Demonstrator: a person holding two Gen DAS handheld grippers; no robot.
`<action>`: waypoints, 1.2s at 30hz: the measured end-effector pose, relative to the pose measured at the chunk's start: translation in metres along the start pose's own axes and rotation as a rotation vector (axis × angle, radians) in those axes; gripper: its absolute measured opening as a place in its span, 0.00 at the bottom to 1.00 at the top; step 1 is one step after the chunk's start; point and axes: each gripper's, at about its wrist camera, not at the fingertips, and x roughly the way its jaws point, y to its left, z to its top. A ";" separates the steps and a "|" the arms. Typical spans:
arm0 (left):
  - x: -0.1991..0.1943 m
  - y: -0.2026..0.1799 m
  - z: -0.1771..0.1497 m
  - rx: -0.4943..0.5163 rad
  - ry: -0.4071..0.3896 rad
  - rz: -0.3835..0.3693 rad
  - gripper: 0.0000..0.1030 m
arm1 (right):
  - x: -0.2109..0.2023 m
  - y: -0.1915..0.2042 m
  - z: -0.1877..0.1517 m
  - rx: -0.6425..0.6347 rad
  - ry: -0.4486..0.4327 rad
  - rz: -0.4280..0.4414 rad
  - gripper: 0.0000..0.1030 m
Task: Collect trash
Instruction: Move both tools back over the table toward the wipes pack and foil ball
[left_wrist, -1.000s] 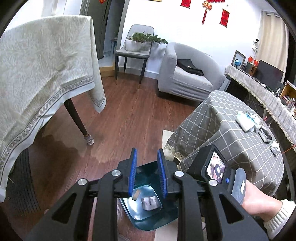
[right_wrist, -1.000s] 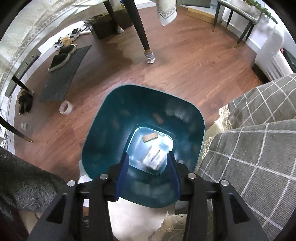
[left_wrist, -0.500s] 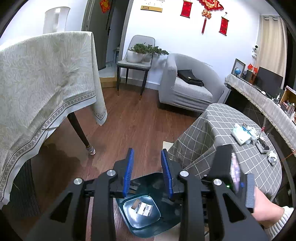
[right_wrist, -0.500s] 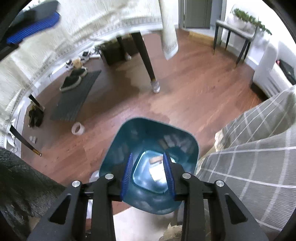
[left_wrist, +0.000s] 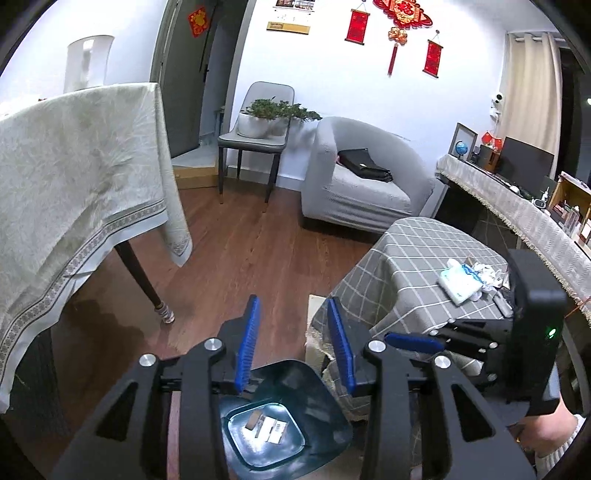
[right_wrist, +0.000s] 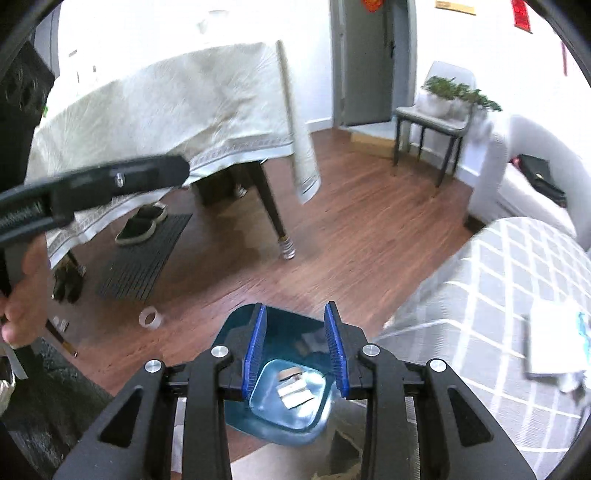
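Observation:
A teal bin (left_wrist: 325, 395) stands on the wood floor beside the low checked-cloth table (left_wrist: 424, 266). A few paper scraps (left_wrist: 266, 426) lie on its bottom. My left gripper (left_wrist: 292, 301) hovers above the bin, its jaws opening with nothing between them. My right gripper (right_wrist: 295, 306) is also above the bin (right_wrist: 291, 325), open and empty, with the scraps (right_wrist: 295, 389) visible below between its blue pads. A white tissue pack (left_wrist: 460, 282) and crumpled bits (left_wrist: 487, 273) lie on the checked table.
A big table under a cream cloth (left_wrist: 74, 184) stands left, its leg (left_wrist: 147, 284) near the bin. A grey armchair (left_wrist: 354, 184) and a chair with a plant (left_wrist: 258, 136) are at the back. A tape roll (right_wrist: 149, 317) and slippers (right_wrist: 140, 225) lie on the floor.
Both grippers have risen away from the bin, which now looks smaller. The left jaws have spread wider apart. The right view has tipped up towards the room and its jaws have narrowed a little.

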 end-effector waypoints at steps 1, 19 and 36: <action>0.001 -0.003 0.001 0.001 -0.001 -0.004 0.39 | -0.005 -0.005 -0.002 0.004 -0.009 -0.011 0.32; 0.039 -0.099 0.000 0.061 0.024 -0.096 0.60 | -0.085 -0.080 -0.051 0.083 -0.078 -0.174 0.41; 0.083 -0.187 -0.010 0.042 0.080 -0.201 0.77 | -0.165 -0.154 -0.113 0.207 -0.123 -0.346 0.63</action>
